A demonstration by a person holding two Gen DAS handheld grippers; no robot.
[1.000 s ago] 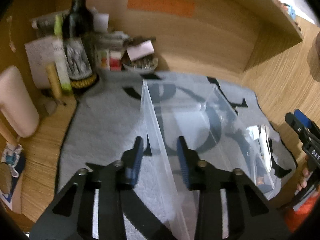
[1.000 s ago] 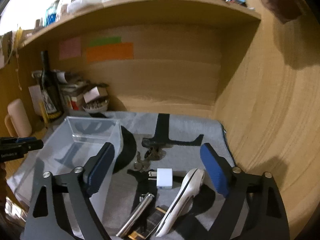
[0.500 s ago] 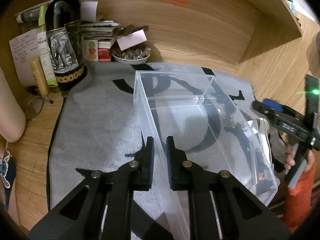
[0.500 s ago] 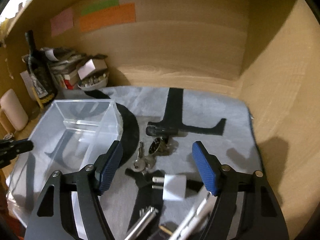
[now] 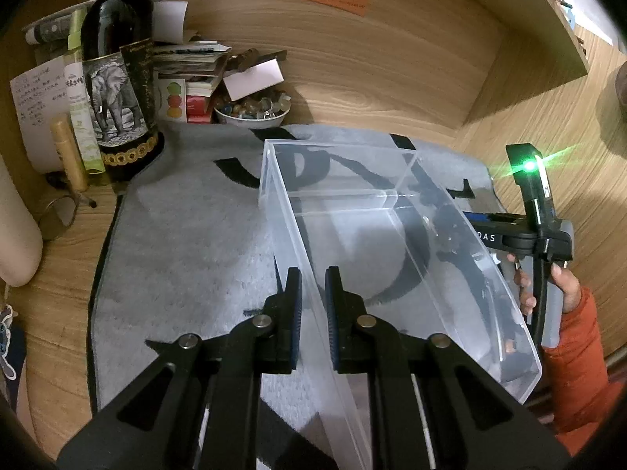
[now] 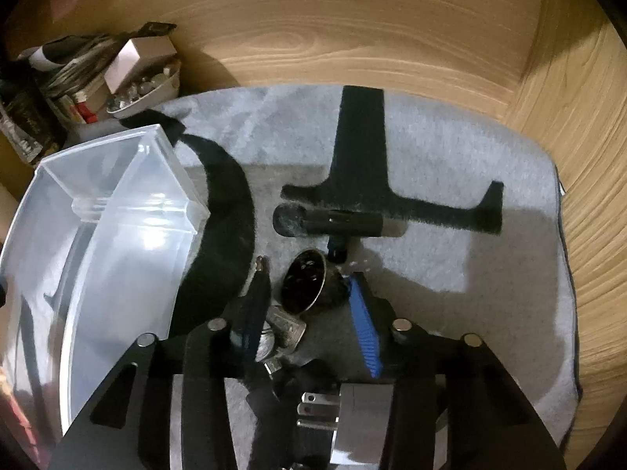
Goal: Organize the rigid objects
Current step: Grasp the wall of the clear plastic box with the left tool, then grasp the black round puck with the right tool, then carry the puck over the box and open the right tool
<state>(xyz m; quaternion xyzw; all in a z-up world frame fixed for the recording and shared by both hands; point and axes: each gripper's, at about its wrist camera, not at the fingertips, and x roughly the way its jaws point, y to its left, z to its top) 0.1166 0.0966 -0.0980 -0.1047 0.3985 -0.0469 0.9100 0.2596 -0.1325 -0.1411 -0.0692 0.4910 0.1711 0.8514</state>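
A clear plastic box (image 5: 392,258) stands on a grey mat (image 5: 188,235) with black letters. My left gripper (image 5: 313,305) is shut on the box's near left wall. In the right wrist view, my right gripper (image 6: 305,309) points down at a key bunch (image 6: 284,331) with a round dark fob (image 6: 303,286). Its jaws are closing with the bunch between the blue pads (image 6: 364,333), and I see no firm press. A black cylinder (image 6: 333,223) lies just beyond the fob. A white plug adapter (image 6: 352,415) lies under the gripper's body. The box (image 6: 117,235) is to the left.
A wine bottle (image 5: 117,78), stacked papers and a bowl of stones (image 5: 250,111) crowd the back left corner. Wooden walls close the back and right. A hand in an orange sleeve (image 5: 576,333) holds the right gripper beside the box's right wall.
My left jaws have closed onto the box wall. The right gripper has dropped and tilted down over the key bunch, and its jaws have narrowed around it.
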